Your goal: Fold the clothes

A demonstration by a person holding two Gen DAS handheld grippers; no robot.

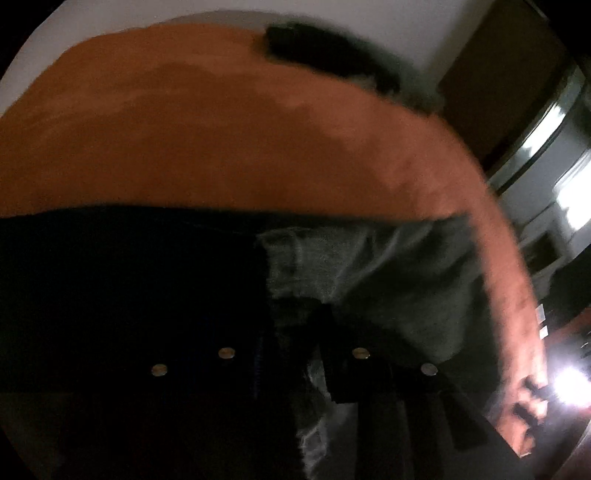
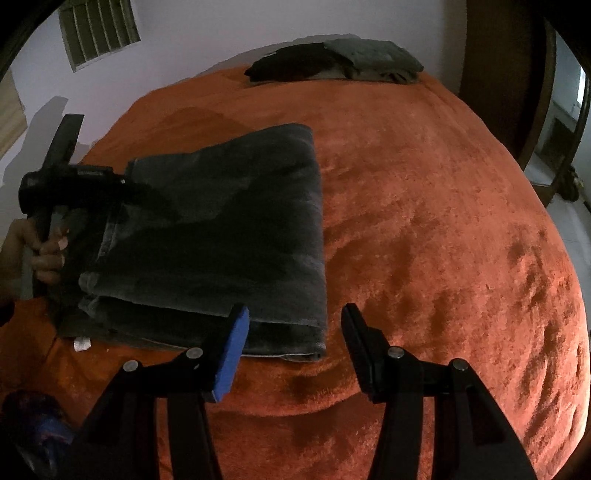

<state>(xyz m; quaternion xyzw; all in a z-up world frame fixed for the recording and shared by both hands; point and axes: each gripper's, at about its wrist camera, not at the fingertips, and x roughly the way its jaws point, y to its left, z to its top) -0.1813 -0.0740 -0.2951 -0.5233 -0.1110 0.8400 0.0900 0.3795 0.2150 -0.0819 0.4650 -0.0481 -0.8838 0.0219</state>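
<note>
Blue-padded claw (image 2: 291, 325) over folded denim (image 2: 221, 236)

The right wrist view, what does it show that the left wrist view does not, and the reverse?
Only the right wrist view shows the whole folded dark grey jeans, the open right gripper, the left gripper in the person's hand, and a wall vent.

Only the left wrist view shows the jeans fabric close between its fingers.

Both show the orange plush blanket and the folded dark clothes pile.
</note>
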